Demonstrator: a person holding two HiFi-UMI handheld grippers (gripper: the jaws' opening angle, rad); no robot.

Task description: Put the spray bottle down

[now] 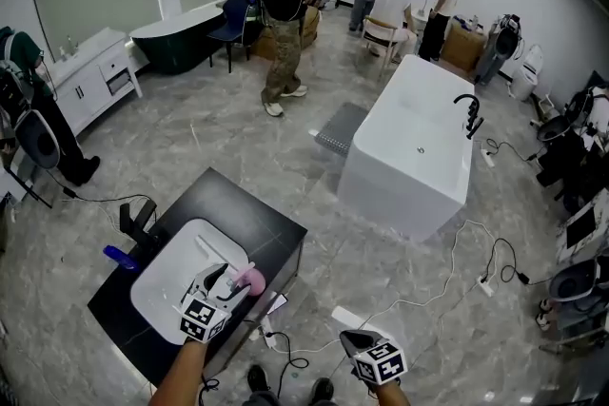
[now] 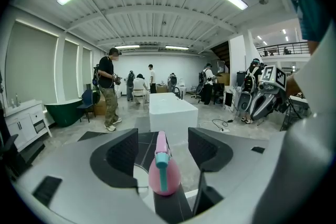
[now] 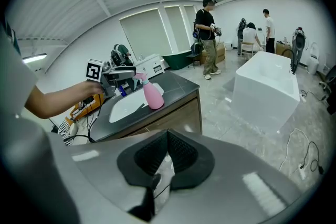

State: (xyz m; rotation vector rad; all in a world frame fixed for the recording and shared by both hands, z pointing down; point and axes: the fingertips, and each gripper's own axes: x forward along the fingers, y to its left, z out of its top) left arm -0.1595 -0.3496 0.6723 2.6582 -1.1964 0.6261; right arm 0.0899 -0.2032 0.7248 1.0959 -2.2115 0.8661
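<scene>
Spray bottle point(image 1: 249, 280) upright on table point(image 1: 257, 214), at sink point(image 1: 166, 285) rim near the person-side edge. Left gripper point(image 1: 228, 279) jaws apart, flanking bottle, not touching. Right gripper point(image 1: 356, 338) jaws together, empty.

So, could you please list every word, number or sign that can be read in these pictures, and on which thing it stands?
None can be read.
The pink spray bottle shows no label.
The left cube and the right cube carry only black-and-white square patterns, no letters.
</scene>
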